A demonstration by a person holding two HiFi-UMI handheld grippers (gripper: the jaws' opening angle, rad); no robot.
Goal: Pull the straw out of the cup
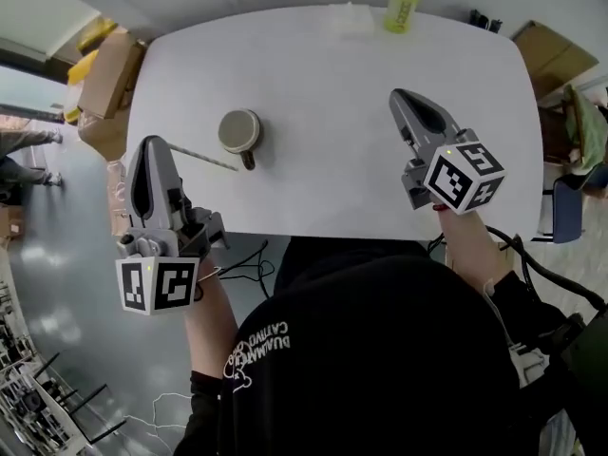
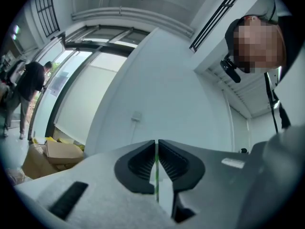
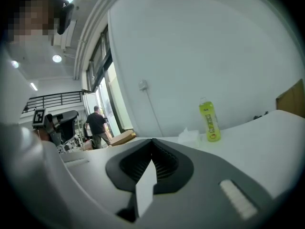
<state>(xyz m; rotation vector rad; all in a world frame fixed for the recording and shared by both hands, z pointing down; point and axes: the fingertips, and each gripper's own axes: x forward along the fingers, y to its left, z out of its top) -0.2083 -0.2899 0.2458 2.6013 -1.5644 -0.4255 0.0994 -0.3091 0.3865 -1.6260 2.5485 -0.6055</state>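
Note:
A beige cup (image 1: 239,130) with a dark handle stands on the white table (image 1: 332,160), left of the middle. The thin straw (image 1: 204,159) is outside the cup; in the head view it slants from my left gripper's tip toward the cup's handle. My left gripper (image 1: 152,145) hangs over the table's left edge. In the left gripper view its jaws (image 2: 157,144) are pressed on the straw (image 2: 155,175), which shows as a thin green line between them. My right gripper (image 1: 399,98) hovers over the table's right part, and its jaws (image 3: 152,142) are shut with nothing held.
A yellow-green bottle (image 1: 404,3) (image 3: 209,120) and a white packet (image 1: 353,19) stand at the table's far edge. Cardboard boxes (image 1: 104,74) lie on the floor at the left. A chair (image 1: 570,207) stands at the right. A person (image 3: 97,123) stands far off by the windows.

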